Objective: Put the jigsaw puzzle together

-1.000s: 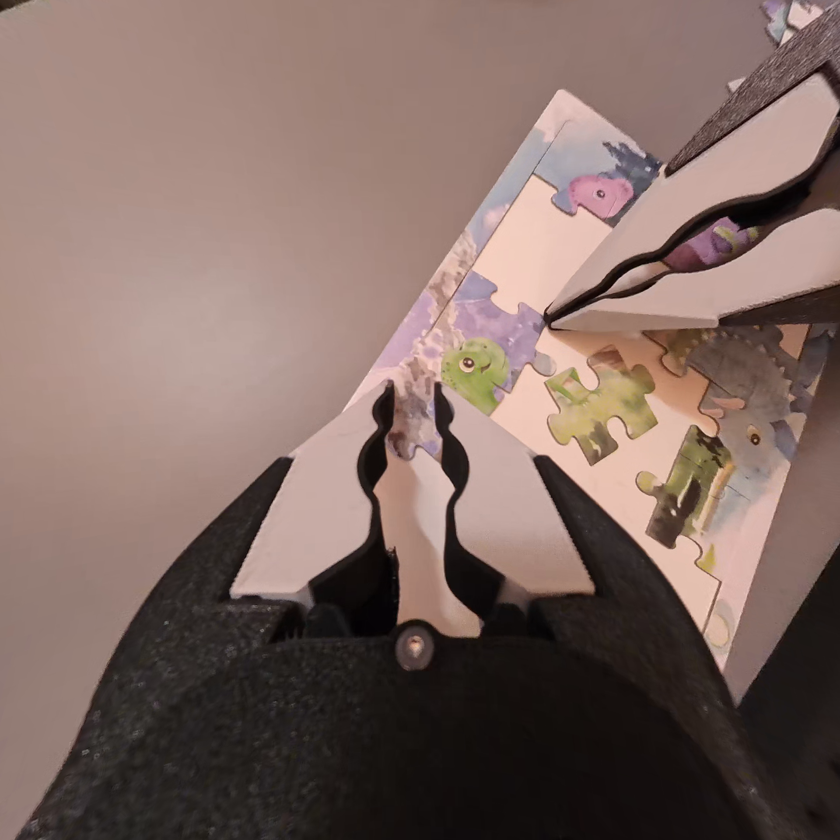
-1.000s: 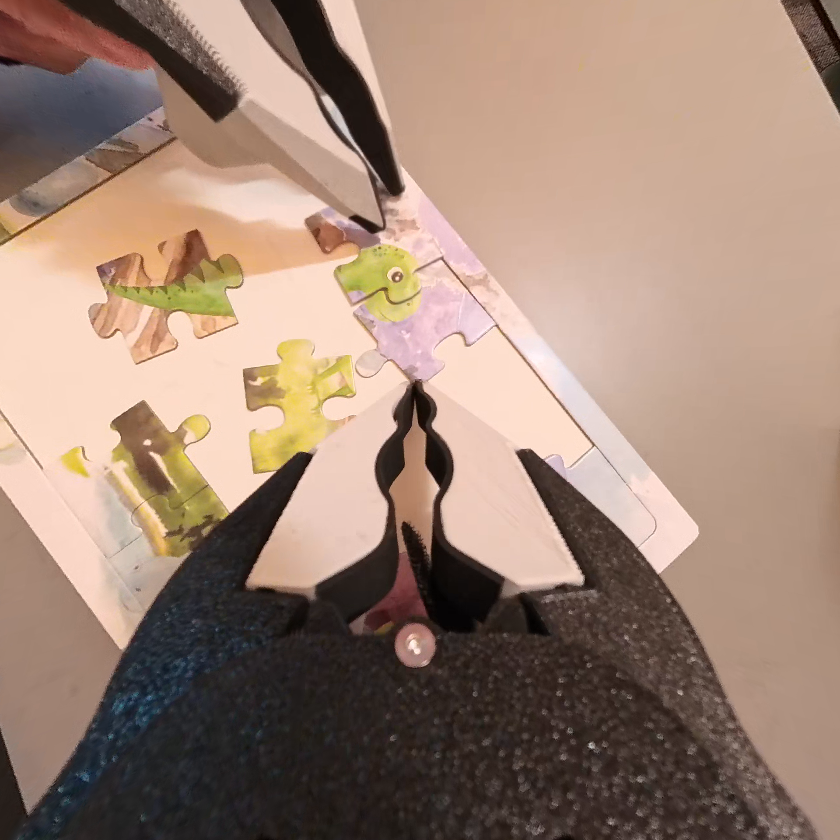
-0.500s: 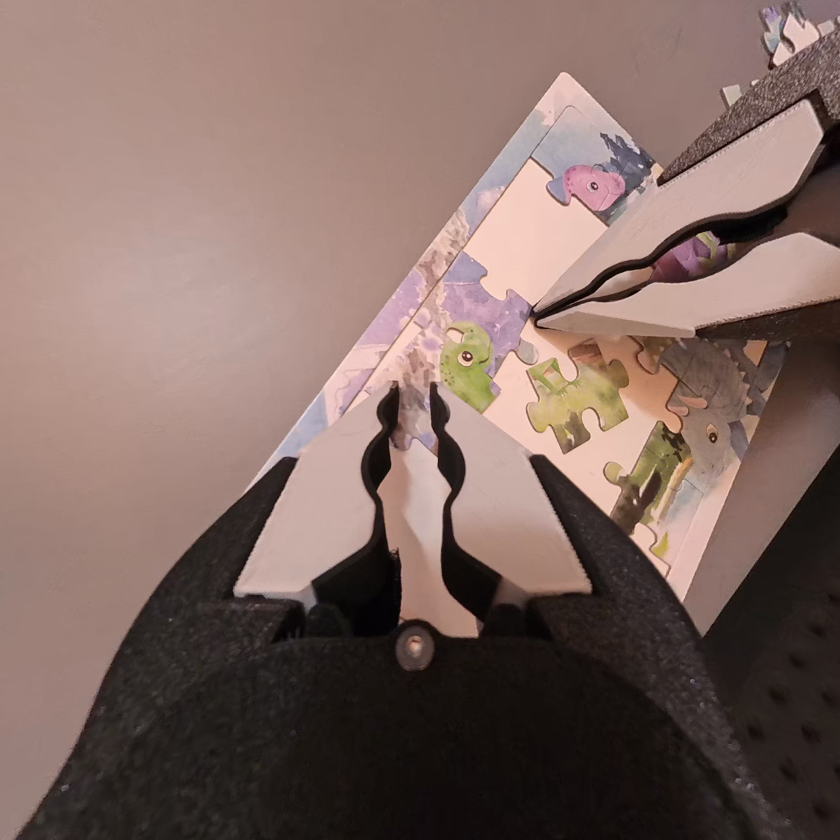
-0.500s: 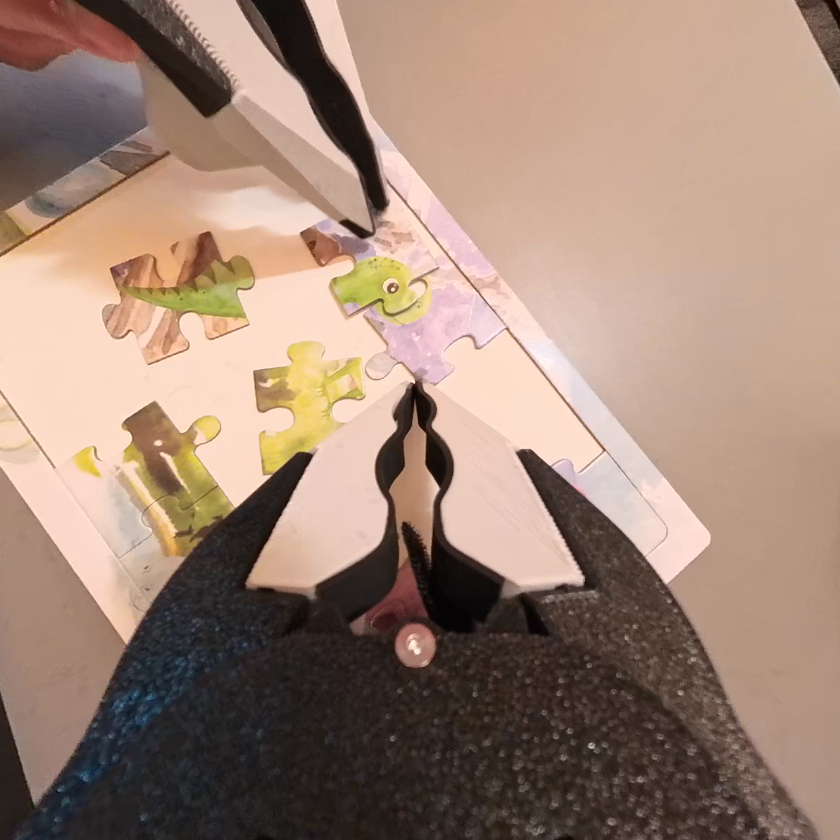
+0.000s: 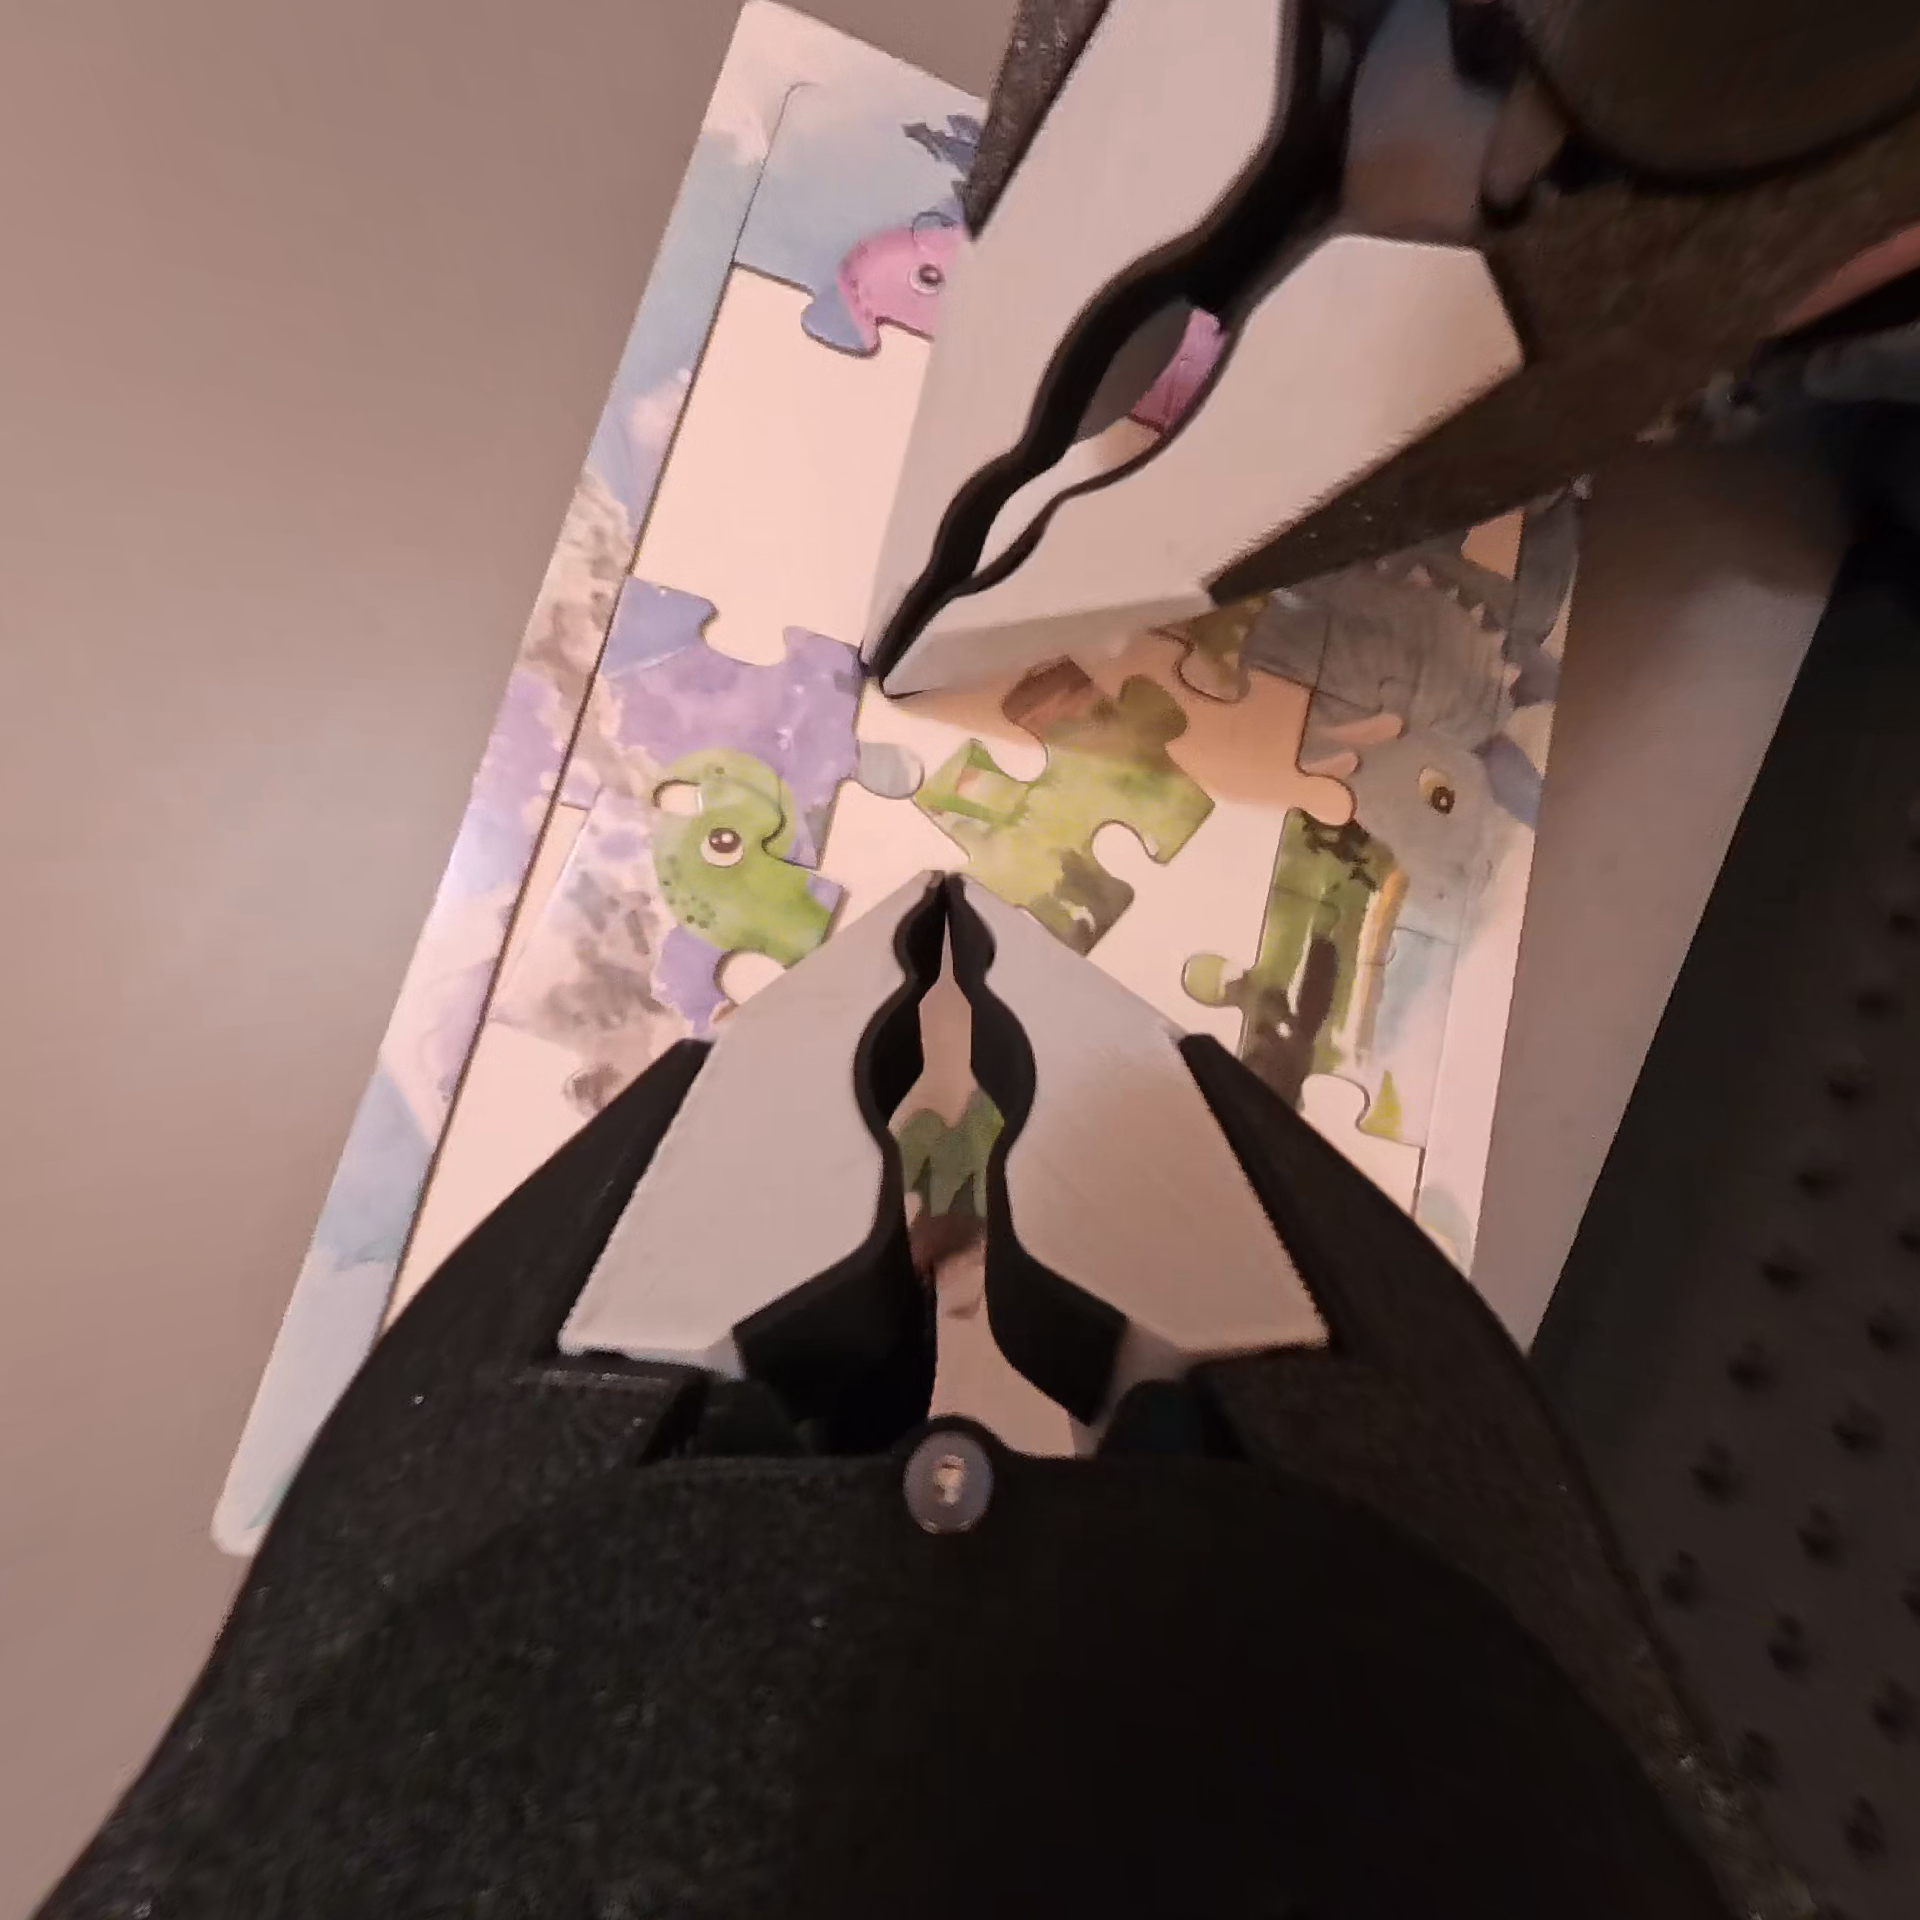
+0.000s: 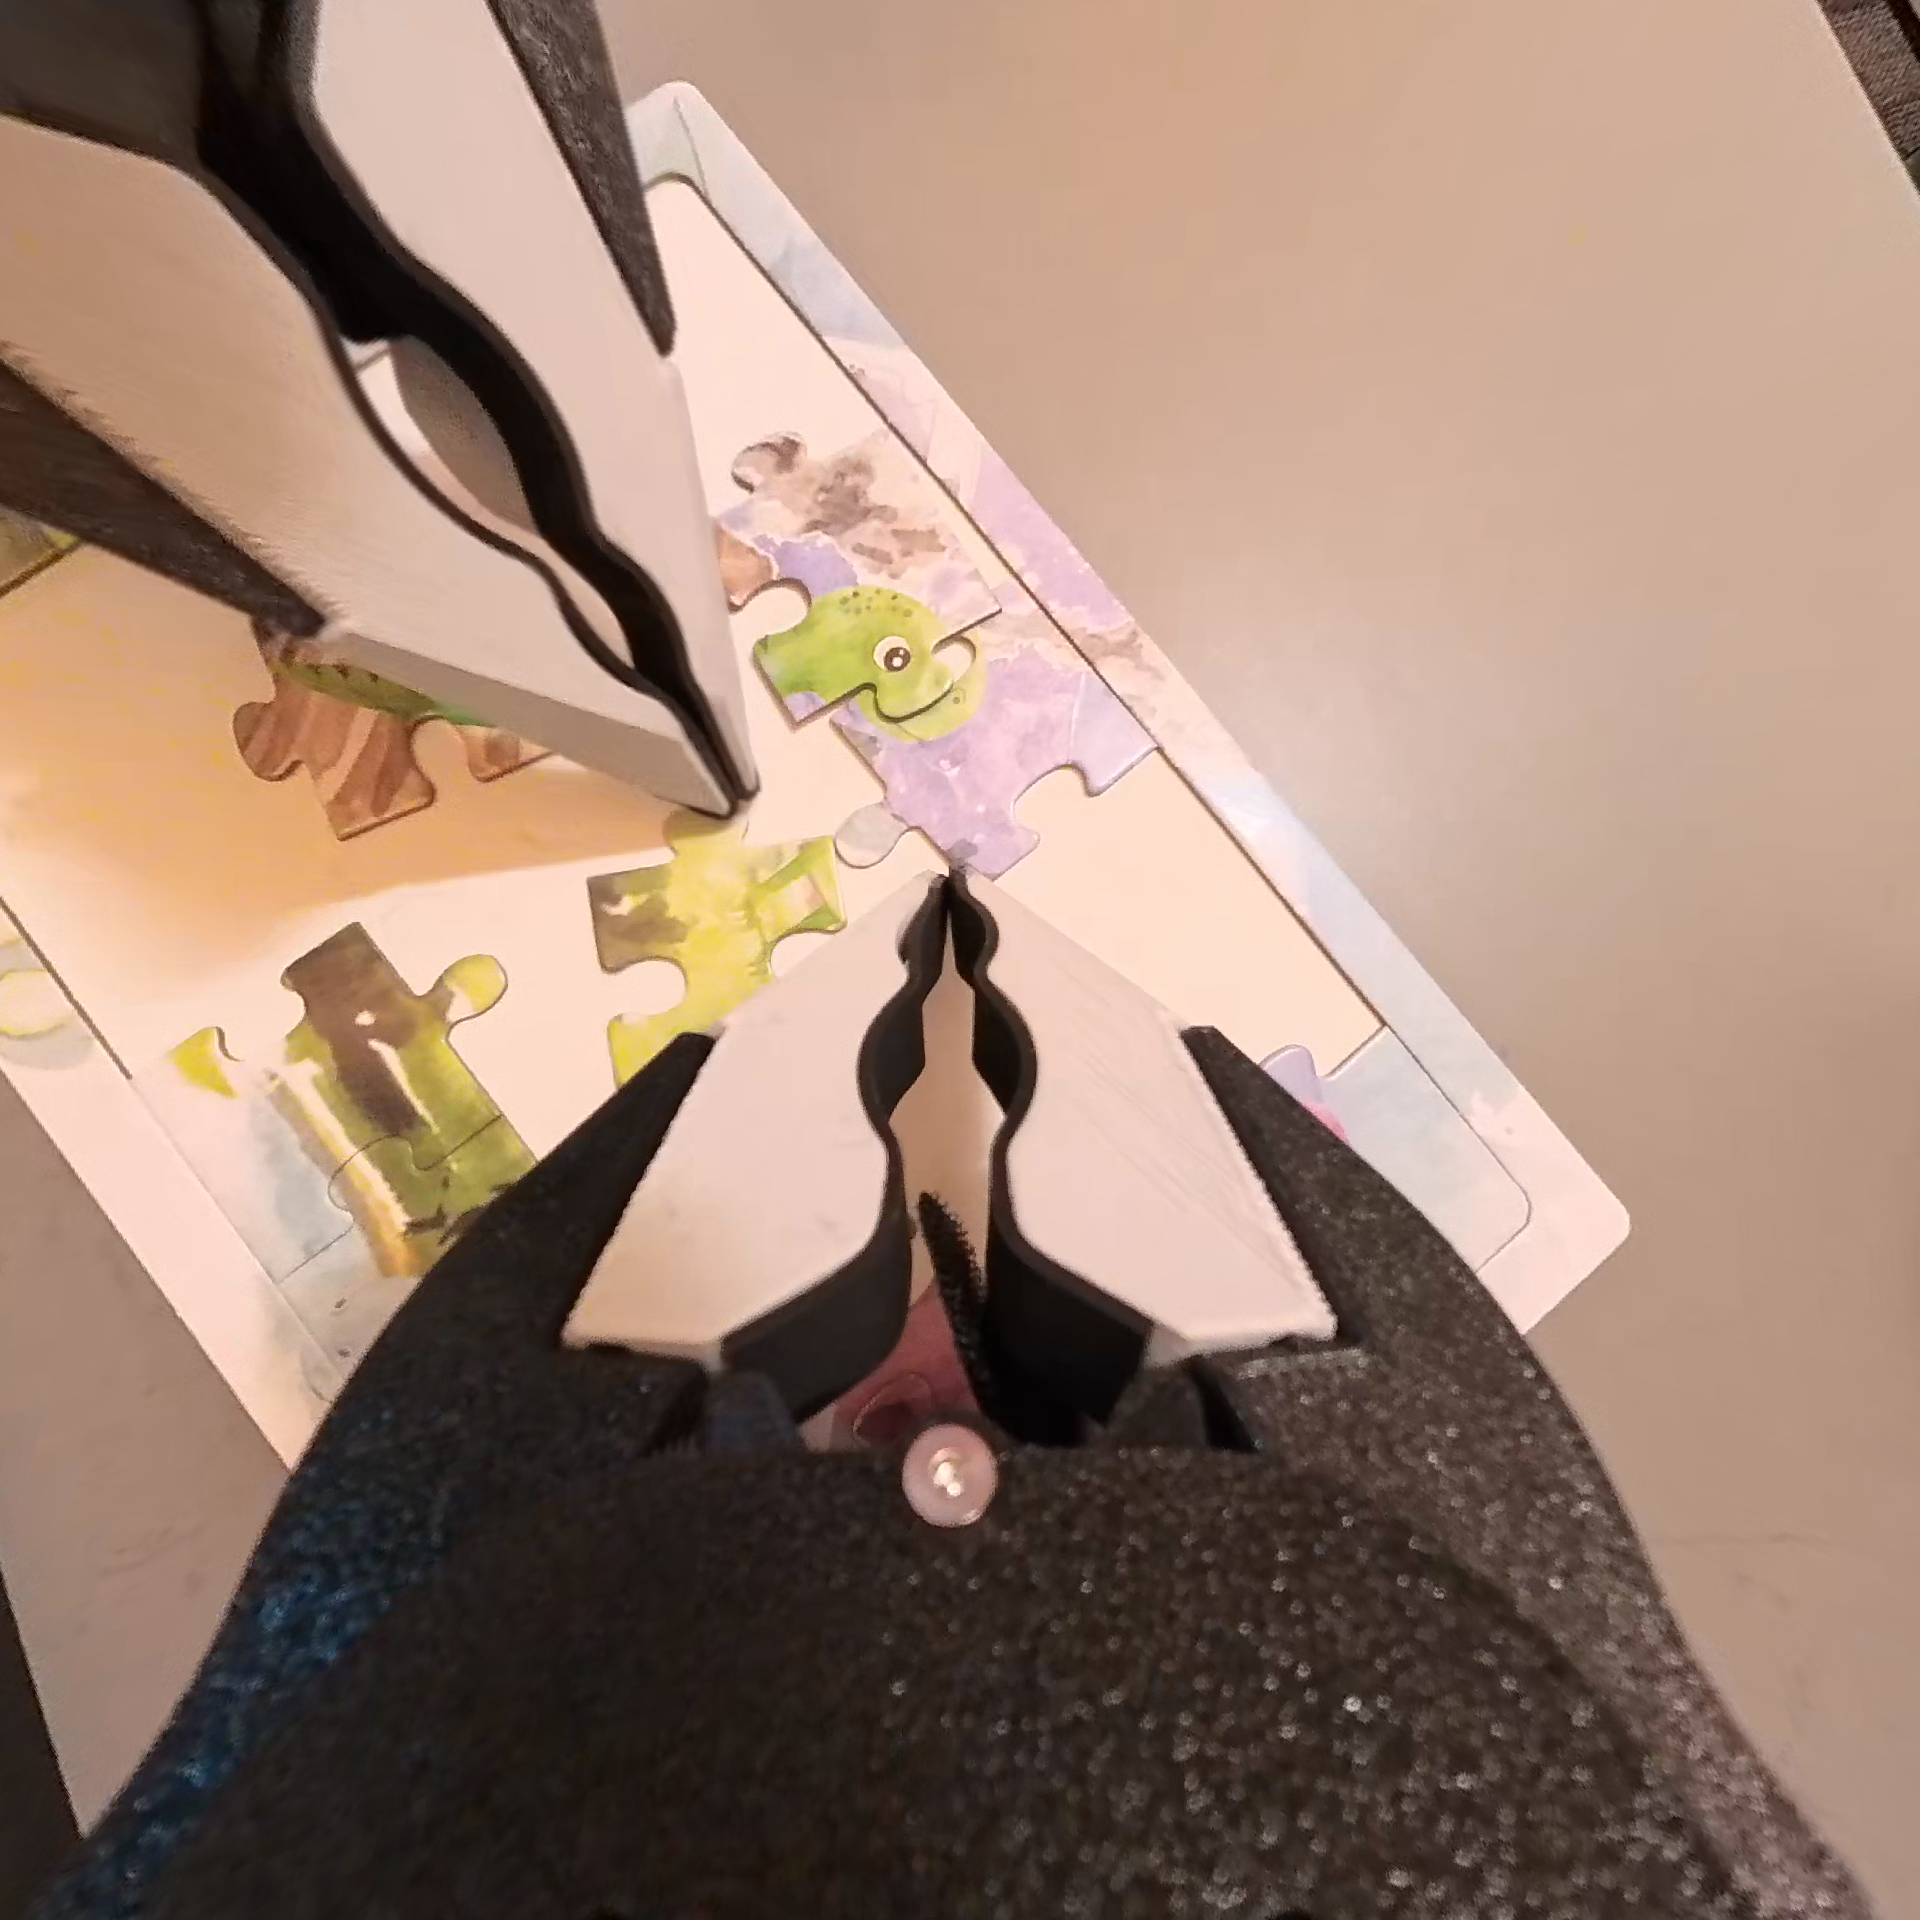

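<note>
The puzzle board (image 5: pixel 343 1195) lies on a grey table, partly filled. Two joined pieces form a green dinosaur head (image 5: pixel 727 852) on purple at the board's edge; they also show in the right wrist view (image 6: pixel 883 665). A loose light-green piece (image 5: pixel 1070 821) (image 6: pixel 717 914) lies in the middle. My left gripper (image 5: pixel 943 881) is shut and empty, tips low over the board between the head and that piece. My right gripper (image 6: pixel 945 881) is shut and empty, tips by the purple piece's corner. Each gripper shows in the other's view (image 5: pixel 888 681) (image 6: pixel 732 805).
A pink fish piece (image 5: pixel 883 281), a blue-grey dinosaur section (image 5: pixel 1423 727), a dark-green tree section (image 6: pixel 374 1049) and a brown-and-green piece (image 6: pixel 343 748) sit on the board. Bare cream board (image 6: pixel 1195 904) lies between them. A dark perforated surface (image 5: pixel 1766 1143) borders the table. My hands' fingertips stand some 5 centimetres from each other.
My left gripper has shut and moved from the board's edge in toward its middle. The head piece now sits against the purple piece. Both grippers are closer together.
</note>
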The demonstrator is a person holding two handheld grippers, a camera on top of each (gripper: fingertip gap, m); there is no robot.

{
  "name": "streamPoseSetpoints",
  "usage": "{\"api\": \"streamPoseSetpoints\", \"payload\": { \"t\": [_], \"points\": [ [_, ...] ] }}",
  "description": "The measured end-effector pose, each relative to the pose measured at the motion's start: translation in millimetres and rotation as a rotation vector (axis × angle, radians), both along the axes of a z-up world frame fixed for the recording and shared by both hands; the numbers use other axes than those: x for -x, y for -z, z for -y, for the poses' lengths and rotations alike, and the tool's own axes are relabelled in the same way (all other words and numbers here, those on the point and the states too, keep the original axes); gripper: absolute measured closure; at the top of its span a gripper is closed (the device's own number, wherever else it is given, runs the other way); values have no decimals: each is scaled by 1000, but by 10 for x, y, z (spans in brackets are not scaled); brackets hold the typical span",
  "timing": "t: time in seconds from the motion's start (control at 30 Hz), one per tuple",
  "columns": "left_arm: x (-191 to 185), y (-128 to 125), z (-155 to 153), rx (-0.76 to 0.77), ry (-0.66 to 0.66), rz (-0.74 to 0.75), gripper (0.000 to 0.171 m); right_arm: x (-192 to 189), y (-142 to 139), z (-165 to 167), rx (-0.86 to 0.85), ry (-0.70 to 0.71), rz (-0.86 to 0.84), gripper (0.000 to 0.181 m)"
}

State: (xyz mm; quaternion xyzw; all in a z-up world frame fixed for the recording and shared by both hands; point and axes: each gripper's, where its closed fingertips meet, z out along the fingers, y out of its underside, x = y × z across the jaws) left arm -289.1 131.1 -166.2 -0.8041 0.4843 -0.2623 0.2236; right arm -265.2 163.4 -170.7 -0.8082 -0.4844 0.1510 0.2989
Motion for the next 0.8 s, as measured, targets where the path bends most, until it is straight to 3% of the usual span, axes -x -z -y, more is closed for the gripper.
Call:
{"api": "streamPoseSetpoints", "payload": {
  "t": [0.8],
  "points": [
    [100, 28, -167, 8, -89, 3, 171, 76, -5, 14, -7, -21, -4, 181]
  ]
}}
